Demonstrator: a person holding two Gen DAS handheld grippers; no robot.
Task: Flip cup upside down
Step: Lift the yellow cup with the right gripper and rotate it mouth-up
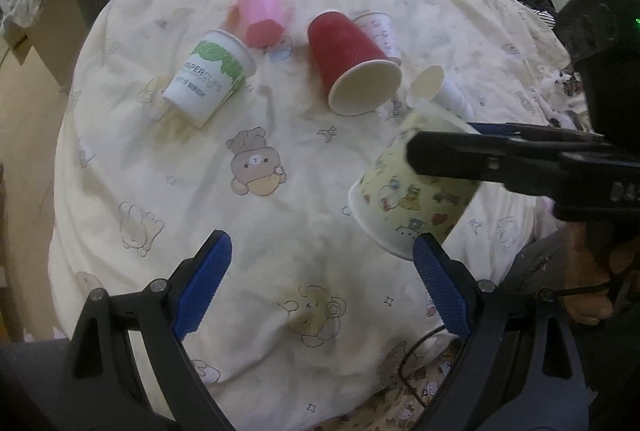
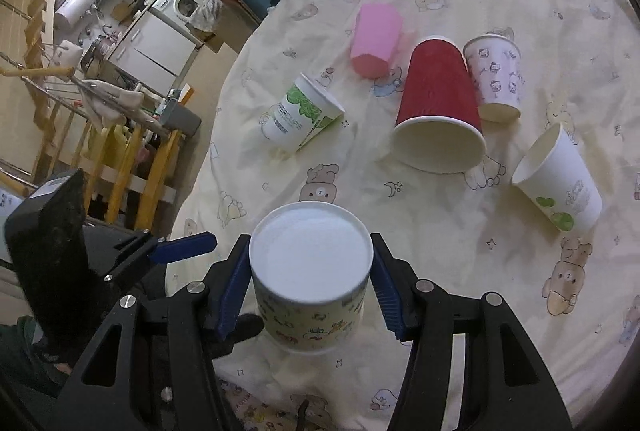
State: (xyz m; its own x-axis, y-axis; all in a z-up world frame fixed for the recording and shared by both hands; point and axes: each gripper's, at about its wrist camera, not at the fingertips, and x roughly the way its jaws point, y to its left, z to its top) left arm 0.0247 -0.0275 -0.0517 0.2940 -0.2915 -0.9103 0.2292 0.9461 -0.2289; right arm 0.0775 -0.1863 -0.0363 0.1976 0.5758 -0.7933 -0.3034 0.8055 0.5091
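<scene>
Blue-padded, my left claw (image 1: pixel 322 283) hangs spread and empty above the bed (image 1: pixel 280 191); to its right my right claw (image 2: pixel 310 295) grips the yellow cartoon cup (image 2: pixel 310 271) midair, tilted, base toward my camera.

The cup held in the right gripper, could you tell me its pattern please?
Pale yellow with small cartoon animals, white rim; the cup shows best in the left wrist view.
</scene>
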